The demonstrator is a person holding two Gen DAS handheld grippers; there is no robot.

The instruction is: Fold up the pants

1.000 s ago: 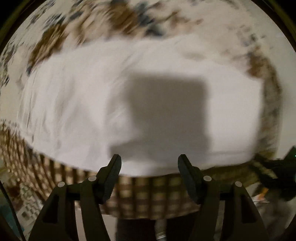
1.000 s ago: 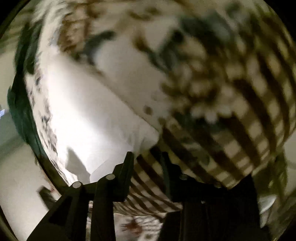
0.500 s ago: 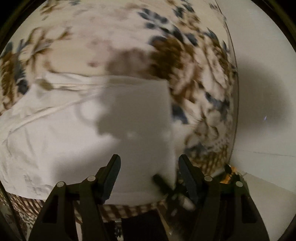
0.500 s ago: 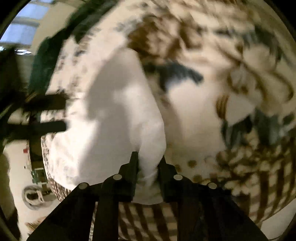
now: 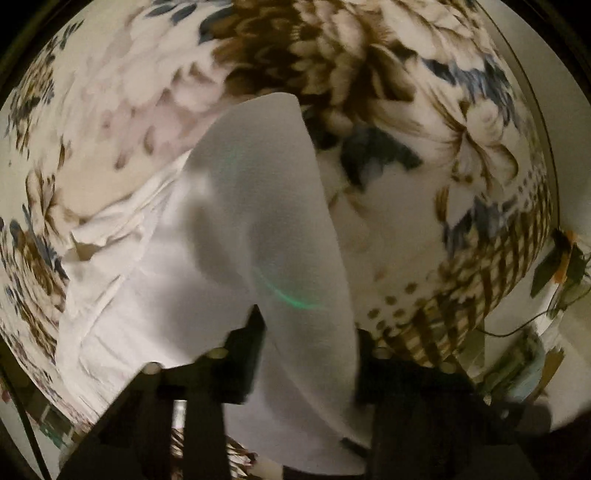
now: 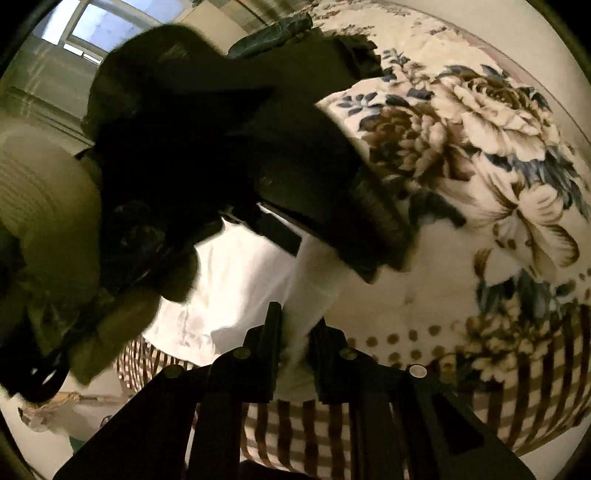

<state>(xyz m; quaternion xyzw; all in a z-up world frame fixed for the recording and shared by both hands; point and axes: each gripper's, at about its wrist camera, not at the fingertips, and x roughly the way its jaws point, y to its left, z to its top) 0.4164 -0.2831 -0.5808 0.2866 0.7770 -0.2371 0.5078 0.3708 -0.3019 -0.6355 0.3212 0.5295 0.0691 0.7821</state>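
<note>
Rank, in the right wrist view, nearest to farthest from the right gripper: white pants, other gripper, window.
1. White pants: pinched between the right gripper fingers.
2. Left gripper: dark bulk above the pants, centre-left.
3. Window: far upper left.

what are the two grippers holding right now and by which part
Both hold the white pants. The right gripper is shut on a bunched edge. The left gripper has a lifted flap between its fingers; which part of the garment cannot be told.
</note>
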